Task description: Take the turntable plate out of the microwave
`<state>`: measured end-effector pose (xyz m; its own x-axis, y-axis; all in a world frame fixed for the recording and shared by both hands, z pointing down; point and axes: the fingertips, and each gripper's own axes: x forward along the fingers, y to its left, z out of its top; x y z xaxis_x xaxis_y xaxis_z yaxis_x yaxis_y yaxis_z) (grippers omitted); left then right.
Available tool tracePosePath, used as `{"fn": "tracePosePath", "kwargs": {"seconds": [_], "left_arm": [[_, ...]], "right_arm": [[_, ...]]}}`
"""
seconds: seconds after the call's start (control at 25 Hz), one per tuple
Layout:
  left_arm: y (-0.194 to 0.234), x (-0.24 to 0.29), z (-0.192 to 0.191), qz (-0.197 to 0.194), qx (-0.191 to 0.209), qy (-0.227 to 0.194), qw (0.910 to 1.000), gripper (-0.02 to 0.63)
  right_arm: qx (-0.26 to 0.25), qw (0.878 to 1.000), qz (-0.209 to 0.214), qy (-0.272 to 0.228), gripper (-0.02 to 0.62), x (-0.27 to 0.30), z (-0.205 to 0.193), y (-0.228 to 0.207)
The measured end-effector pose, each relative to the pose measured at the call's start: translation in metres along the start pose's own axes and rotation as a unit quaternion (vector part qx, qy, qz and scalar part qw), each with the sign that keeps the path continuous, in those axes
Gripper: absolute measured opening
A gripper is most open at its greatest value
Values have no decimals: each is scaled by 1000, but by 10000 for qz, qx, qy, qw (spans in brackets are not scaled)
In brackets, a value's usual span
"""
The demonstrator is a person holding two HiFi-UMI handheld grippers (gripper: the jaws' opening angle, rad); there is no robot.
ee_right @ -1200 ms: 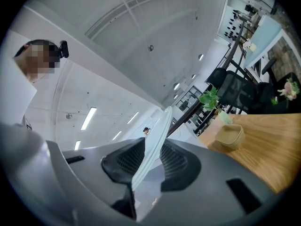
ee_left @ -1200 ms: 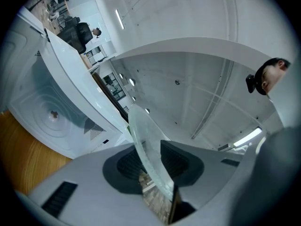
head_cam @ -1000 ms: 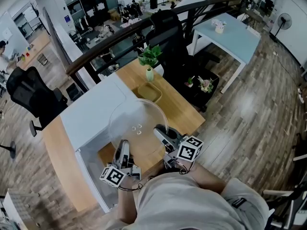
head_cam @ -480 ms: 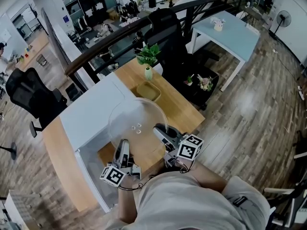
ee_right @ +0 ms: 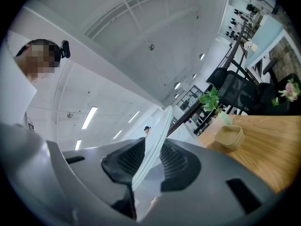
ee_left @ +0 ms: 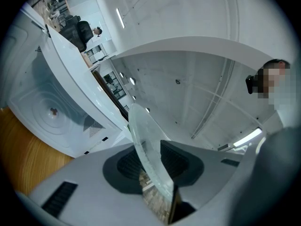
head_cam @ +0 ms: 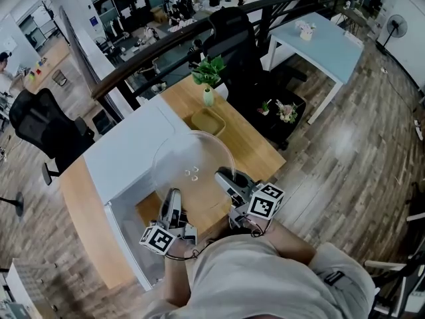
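I am holding the glass turntable plate point(head_cam: 192, 168) in the air with both tools, each pinching its rim from the side nearest me. The left gripper point(head_cam: 172, 201) has its jaws partly apart and pressing on the near-left rim. The right gripper point(head_cam: 226, 180) is clamping the near-right rim the same way.

The plate is hanging about level over the near end of the wooden table point(head_cam: 255, 155), just in front of the white microwave point(head_cam: 129, 155). The cavity is showing bare, so I judge the lift-out done and the carry in hand.

Next I am looking for a landing place on bare wood toward the table's right edge, short of the tan tray point(head_cam: 208, 121). That calls for lowering both hands together so the glass stays flat, and releasing only once it rests.
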<state>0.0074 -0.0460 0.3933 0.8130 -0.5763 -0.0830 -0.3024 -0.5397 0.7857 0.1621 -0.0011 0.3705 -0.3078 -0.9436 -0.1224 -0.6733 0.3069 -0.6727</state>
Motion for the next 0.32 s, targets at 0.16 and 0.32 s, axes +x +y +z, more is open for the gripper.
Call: {"fn": "tracePosePath", "kwargs": {"seconds": [0.16,0.32], "left_arm": [[1,3,-1,-8,-2,45,10000,124],[0,3,-1,-11,3,77,10000,124]], "right_arm": [[-11,10000,-59,-12,101,0,2,-1],[0,10000,-75,-44,101,-1,1,-3]]}}
